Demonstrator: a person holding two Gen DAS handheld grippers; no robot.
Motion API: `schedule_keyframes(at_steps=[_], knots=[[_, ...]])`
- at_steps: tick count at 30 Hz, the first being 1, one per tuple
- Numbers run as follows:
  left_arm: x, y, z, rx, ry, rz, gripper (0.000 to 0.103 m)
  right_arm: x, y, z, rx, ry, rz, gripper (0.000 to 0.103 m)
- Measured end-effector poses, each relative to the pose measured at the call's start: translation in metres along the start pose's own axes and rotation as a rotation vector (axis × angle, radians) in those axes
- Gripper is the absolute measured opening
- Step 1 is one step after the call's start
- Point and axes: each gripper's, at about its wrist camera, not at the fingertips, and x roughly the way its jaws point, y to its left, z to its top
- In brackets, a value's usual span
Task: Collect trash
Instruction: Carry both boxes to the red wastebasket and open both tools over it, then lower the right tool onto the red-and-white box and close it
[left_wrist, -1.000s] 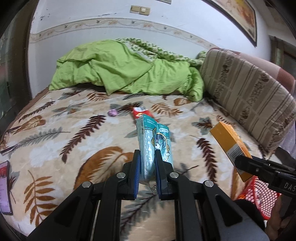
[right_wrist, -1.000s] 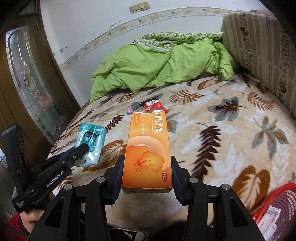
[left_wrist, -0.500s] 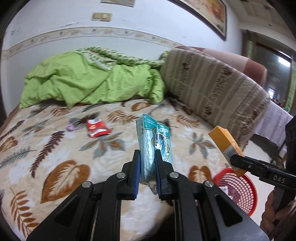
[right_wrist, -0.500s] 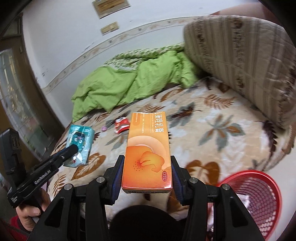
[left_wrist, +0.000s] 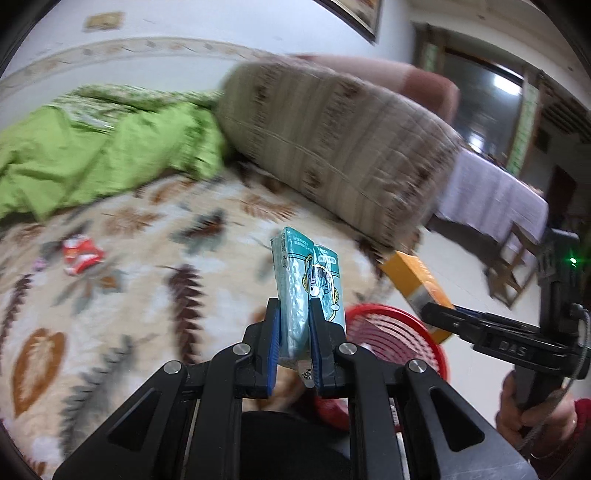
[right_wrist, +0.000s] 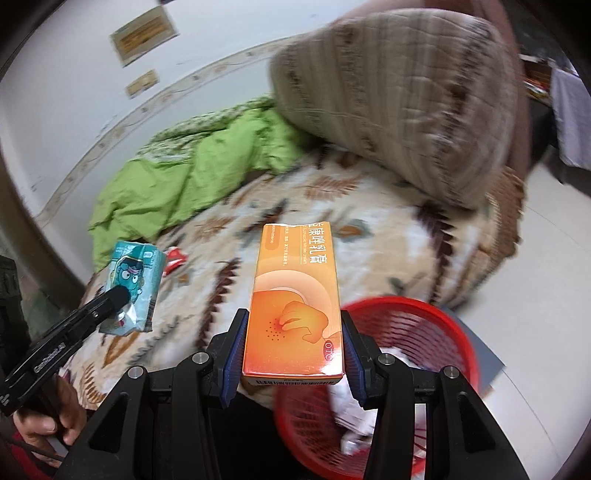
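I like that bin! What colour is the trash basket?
Red basket, clearest in the right wrist view.

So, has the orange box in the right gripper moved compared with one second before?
Yes. The orange box, held by the right gripper, has swung away from the bed toward the red basket, which now lies just beside it.
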Motion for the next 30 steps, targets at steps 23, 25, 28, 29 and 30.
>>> schedule_keyframes(at_steps=[23,25,28,29,30], knots=[[0.01,0.061,0.007,-0.118,0.057,0.069,0.053,0.035,-0.005,0.016,0.004,0.072,0.04,0.06],[-0.003,0.09,0.008,-0.155,0.032,0.127,0.054,0.052,0.024,0.025,-0.045,0.095,0.094,0.06],[-0.02,0.135,0.004,-0.221,0.014,0.193,0.056,0.079,0.062,0.033,-0.109,0.132,0.159,0.061],[-0.024,0.148,0.002,-0.244,0.009,0.209,0.056,0.091,0.078,0.036,-0.132,0.146,0.183,0.062],[-0.029,0.165,0.0,-0.271,0.005,0.233,0.056,0.098,0.09,0.037,-0.145,0.157,0.196,0.063]])
